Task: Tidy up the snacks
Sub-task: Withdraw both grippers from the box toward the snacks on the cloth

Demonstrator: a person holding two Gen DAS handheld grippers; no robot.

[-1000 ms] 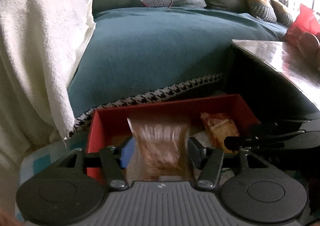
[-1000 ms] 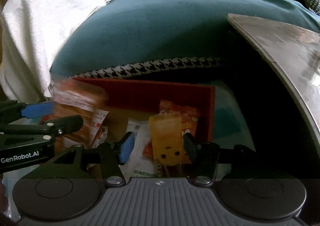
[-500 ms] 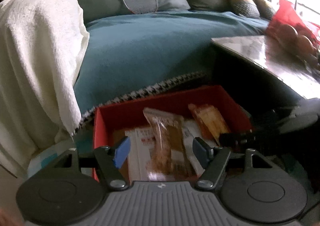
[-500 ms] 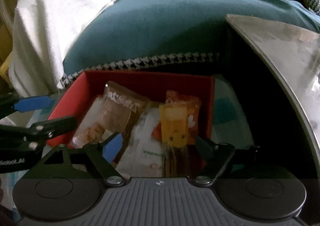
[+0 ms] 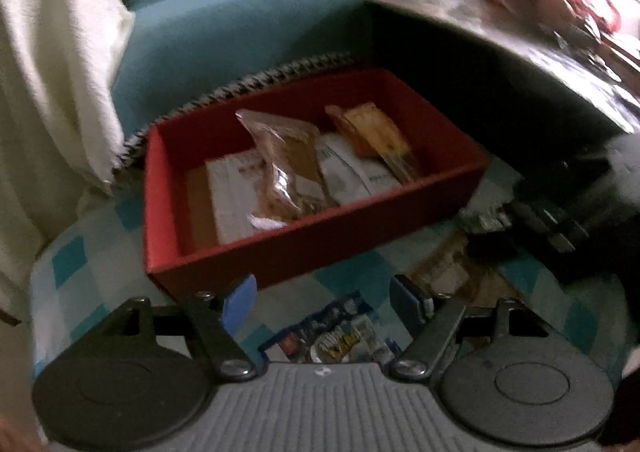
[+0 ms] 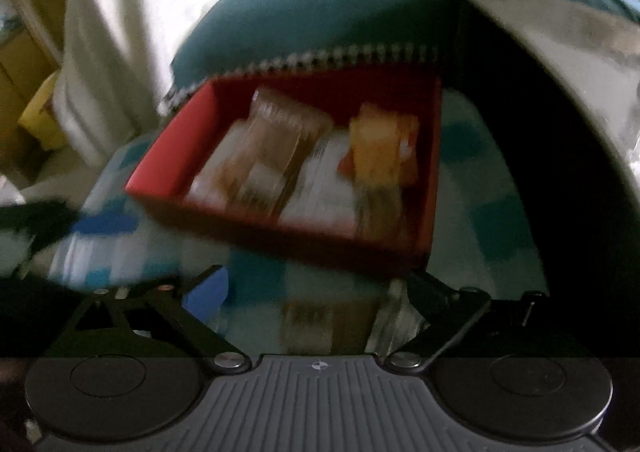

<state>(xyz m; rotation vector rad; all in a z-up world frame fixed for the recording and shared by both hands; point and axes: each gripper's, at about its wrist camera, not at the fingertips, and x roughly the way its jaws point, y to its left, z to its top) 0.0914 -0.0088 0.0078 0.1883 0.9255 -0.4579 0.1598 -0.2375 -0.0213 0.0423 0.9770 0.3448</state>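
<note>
I see the open red cardboard box (image 5: 316,240) sitting on the blue-and-white checked cloth (image 5: 100,276), at twelve o'clock from both of my grippers. Inside it, the clear brown snack packet (image 5: 286,164) lies near the middle, the orange snack packet (image 5: 370,130) lies at its two o'clock against the far right wall, and white flat packets (image 5: 232,200) lie underneath them. My left gripper (image 5: 322,300) has its fingers spread, having just been opening, with nothing between them; it hangs in front of the box's near wall, above a blue printed packet (image 5: 340,336) on the cloth. At its three o'clock a brownish packet (image 5: 448,272) lies on the cloth, blurred. My right gripper (image 6: 316,292) has its fingers spread wide, also just opening, and they grip nothing; a blurred brownish packet (image 6: 316,320) shows on the cloth below the gap. A teal blanket (image 5: 248,24) with a houndstooth hem lies beyond the box, a white towel (image 5: 56,64) at ten o'clock, and a glossy grey tabletop (image 5: 500,24) at two o'clock.
</note>
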